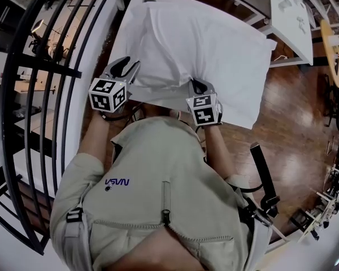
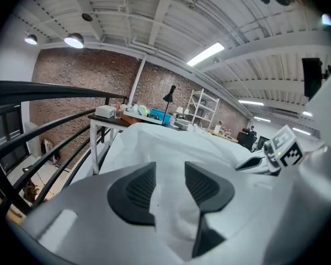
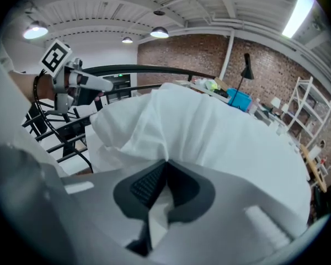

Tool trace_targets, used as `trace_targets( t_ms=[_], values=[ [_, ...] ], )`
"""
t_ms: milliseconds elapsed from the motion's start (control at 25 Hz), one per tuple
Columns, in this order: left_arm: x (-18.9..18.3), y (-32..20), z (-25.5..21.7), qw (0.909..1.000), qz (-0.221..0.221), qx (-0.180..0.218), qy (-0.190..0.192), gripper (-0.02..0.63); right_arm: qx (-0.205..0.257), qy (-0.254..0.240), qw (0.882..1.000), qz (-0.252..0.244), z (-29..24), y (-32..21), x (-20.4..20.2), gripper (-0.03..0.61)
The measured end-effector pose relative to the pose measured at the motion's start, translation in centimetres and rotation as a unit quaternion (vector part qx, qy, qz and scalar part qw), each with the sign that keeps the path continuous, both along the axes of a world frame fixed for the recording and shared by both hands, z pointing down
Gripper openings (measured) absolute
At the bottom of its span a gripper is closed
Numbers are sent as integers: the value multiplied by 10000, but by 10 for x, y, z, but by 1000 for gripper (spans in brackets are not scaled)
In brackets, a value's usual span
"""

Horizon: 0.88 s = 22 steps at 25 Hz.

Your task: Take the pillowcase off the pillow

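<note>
A white pillow in its pillowcase (image 1: 198, 44) lies on a white table (image 1: 120, 45) in front of me. My left gripper (image 1: 126, 68) stands open at the pillow's near left corner. In the left gripper view its jaws (image 2: 170, 175) are apart, with white cloth (image 2: 171, 148) showing in the gap and no pad pressing on it. My right gripper (image 1: 198, 85) is shut on a bunched fold of the pillowcase at the near edge. Creases fan out from that pinch (image 3: 165, 167) across the pillowcase (image 3: 209, 131). Each gripper shows in the other's view: right gripper (image 2: 270, 156), left gripper (image 3: 71, 79).
A black metal railing (image 1: 45, 95) curves along the left of the table. Wooden floor (image 1: 288, 112) lies to the right. Another white table (image 1: 288, 16) stands at the back right, and a desk with clutter (image 2: 138, 115) stands beyond the pillow.
</note>
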<state>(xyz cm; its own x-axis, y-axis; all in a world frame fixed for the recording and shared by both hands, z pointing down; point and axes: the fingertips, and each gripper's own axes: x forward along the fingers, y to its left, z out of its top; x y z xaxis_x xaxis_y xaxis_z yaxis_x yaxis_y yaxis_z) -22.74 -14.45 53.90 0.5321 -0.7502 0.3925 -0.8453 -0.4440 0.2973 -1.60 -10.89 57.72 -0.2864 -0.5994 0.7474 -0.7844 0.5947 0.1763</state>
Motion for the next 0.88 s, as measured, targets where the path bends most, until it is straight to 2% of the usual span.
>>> trace_targets(
  t_ms=[80,160,240,320,440,640,720,880],
  values=[
    [6,-10,17,9993,172,-277,-156,199,-25,-25,10000,74,0,3,-3,8],
    [18,-13,28,9978,406,-520,-88,237,-46,-80,9998,167,-4,6,-6,11],
    [35,-12,36,9955,626,-703,99,238,-38,-105,9996,261,-8,9,-6,17],
    [48,-11,43,9937,779,-795,144,192,-42,-192,9994,274,-16,13,-10,26],
    [52,-8,46,9929,955,-699,-104,126,98,-517,9986,106,-45,17,-30,55],
    [52,-4,42,9932,956,-459,-485,84,745,-985,9918,-339,-95,-10,-58,89],
    [53,0,42,9933,864,-407,-643,82,819,-978,9902,-560,-96,-30,-67,94],
    [55,2,40,9923,662,-342,-988,69,758,-671,9867,-1271,-81,-71,-101,157]
  ],
)
